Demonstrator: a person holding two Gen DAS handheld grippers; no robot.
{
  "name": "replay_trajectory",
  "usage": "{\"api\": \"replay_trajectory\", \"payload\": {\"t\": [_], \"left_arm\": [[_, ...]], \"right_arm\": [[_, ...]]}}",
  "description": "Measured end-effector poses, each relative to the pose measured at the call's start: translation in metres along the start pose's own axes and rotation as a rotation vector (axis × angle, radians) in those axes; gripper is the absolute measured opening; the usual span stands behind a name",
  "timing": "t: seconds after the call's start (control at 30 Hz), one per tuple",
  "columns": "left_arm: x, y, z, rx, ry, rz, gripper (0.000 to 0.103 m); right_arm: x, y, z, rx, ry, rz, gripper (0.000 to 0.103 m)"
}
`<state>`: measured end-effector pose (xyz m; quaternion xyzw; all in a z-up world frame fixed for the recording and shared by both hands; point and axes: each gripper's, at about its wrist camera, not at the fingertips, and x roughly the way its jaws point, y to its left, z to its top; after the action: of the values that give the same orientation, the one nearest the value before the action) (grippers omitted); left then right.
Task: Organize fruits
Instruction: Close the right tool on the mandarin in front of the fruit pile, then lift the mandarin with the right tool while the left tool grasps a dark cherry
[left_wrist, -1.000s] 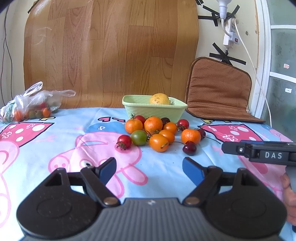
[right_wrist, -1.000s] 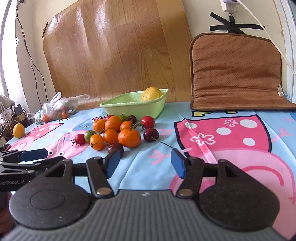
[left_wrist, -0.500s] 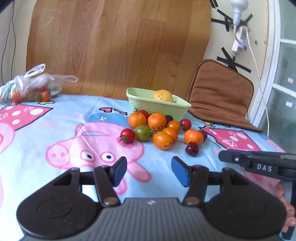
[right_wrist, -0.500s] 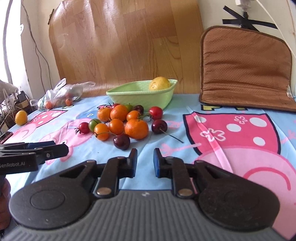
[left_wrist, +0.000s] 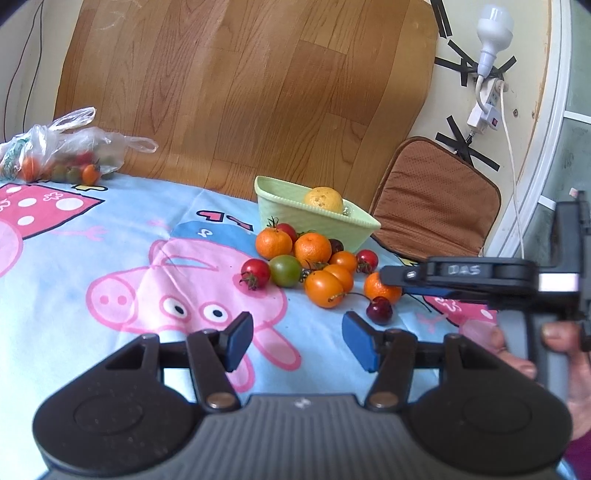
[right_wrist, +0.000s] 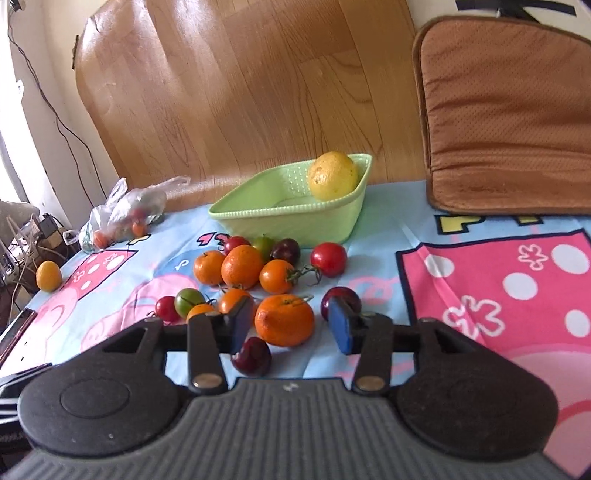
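Note:
A pile of tangerines, tomatoes and cherries lies on the cartoon tablecloth in front of a light green basket (right_wrist: 258, 212) that holds a yellow lemon (right_wrist: 332, 176). My right gripper (right_wrist: 288, 325) is open, its blue pads on either side of the nearest tangerine (right_wrist: 284, 319), just above a dark cherry (right_wrist: 252, 356). In the left wrist view the right gripper (left_wrist: 391, 275) reaches over that tangerine (left_wrist: 376, 290). My left gripper (left_wrist: 297, 341) is open and empty, short of the pile, with the basket (left_wrist: 295, 218) beyond.
A plastic bag of fruit (left_wrist: 55, 158) lies at the table's far left. A lone yellow fruit (right_wrist: 48, 275) sits near the left edge. A brown cushion (right_wrist: 506, 122) leans on the wall at the right. A wooden board stands behind the basket.
My right gripper has opened from nearly shut and moved forward over the pile, now straddling the front tangerine. My left gripper has opened wider and swung its view left.

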<state>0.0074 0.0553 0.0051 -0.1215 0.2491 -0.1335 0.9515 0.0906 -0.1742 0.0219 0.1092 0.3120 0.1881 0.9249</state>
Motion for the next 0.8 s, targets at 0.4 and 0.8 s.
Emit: {"api": "replay_trajectory", "payload": {"t": [0.4, 0.8], "left_arm": [[0.003, -0.008, 0.002, 0.044, 0.017, -0.019, 0.058], [0.077, -0.084, 0.02, 0.25, 0.114, -0.047, 0.046]], "right_arm": [[-0.05, 0.0, -0.013, -0.105, -0.101, -0.046, 0.037], [-0.051, 0.005, -0.047, -0.332, -0.008, -0.078, 0.043]]}}
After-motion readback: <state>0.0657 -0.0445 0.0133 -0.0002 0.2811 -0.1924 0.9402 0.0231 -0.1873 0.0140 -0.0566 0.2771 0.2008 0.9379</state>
